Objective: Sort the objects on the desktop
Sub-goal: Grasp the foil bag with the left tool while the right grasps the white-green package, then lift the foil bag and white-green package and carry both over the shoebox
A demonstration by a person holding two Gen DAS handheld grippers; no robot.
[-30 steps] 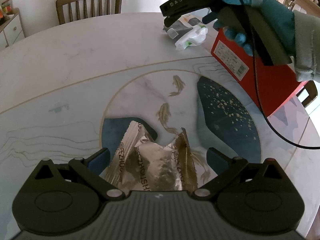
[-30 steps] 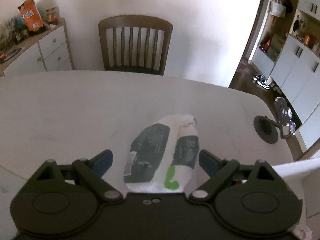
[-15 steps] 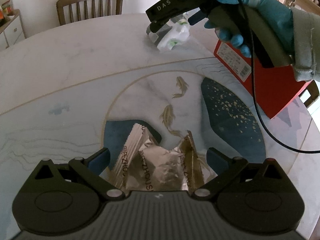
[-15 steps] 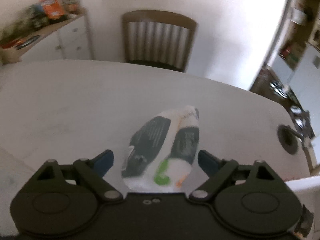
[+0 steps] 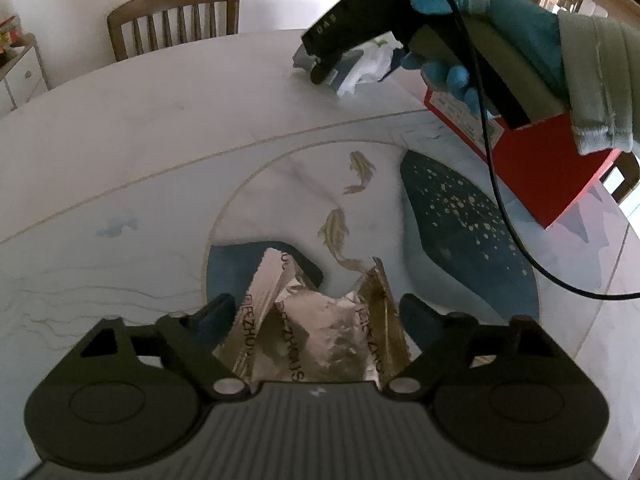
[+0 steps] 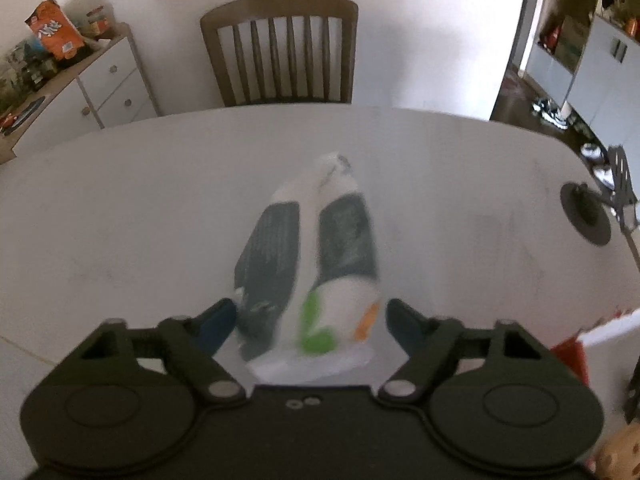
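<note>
A crumpled silver foil wrapper (image 5: 320, 320) lies on the round patterned table (image 5: 160, 128), between the fingers of my left gripper (image 5: 316, 314). Those jaws are closing, and the pads stand close beside the wrapper's edges without squeezing it. Farther back, a person's blue-gloved hand (image 5: 500, 28) holds my right gripper (image 5: 352, 76) low over a white, dark green and bright green packet (image 5: 372, 66). In the right wrist view the packet (image 6: 328, 248) lies between the fingers of the right gripper (image 6: 310, 316). These jaws are closing too, with a narrow gap left on each side.
A red box (image 5: 540, 160) stands on the table at the right, behind the gloved hand. A black cable (image 5: 500, 200) hangs in front of it. A wooden chair (image 6: 280, 48) stands at the far edge, white drawers (image 6: 116, 92) to the left, and a black round stand (image 6: 586, 218) on the right.
Both pairs of fingers have drawn closer together around their items. The right gripper has sunk toward the table, and the packet now lies more lengthwise between its fingers.
</note>
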